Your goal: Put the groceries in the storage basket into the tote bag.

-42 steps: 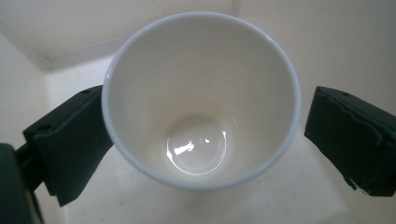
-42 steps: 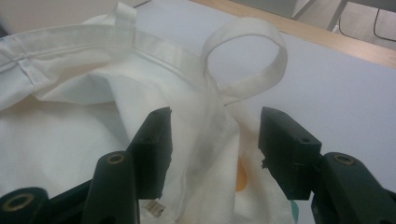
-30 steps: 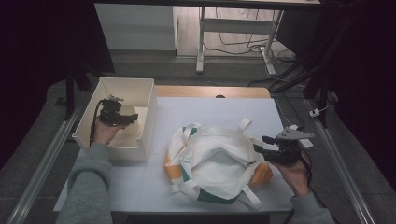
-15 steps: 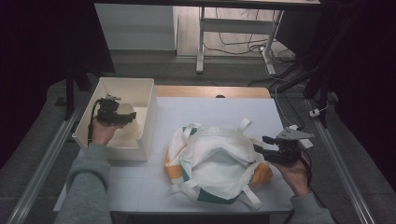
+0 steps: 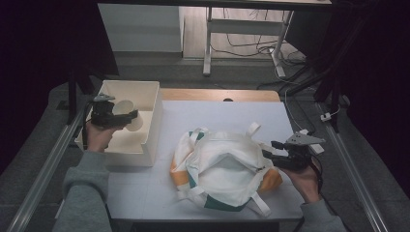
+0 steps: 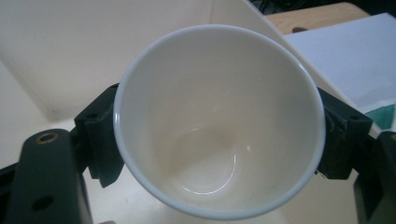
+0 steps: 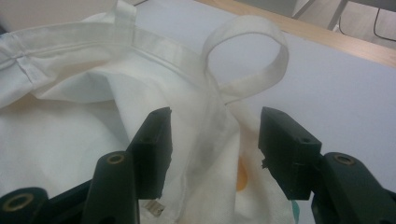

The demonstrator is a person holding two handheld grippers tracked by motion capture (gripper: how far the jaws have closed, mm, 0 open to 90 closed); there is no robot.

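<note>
A white cup is tipped with its mouth facing the camera, and my left gripper is shut on its sides, the black pads pressing against the wall. In the high view this left gripper holds the cup above the inside of a white box at the table's left. A white cloth bag with orange and green panels lies open mid-table. At its right edge, my right gripper is open. Bag fabric lies loose between the jaws of the right gripper, below a handle loop.
The white tabletop has a wooden strip along its far edge. Metal rails run down both sides. Behind the table stand a pale cabinet and table legs with cables on the floor.
My left gripper has risen inside the box with the cup in it and shifted slightly left. The right gripper and the bag have not moved.
</note>
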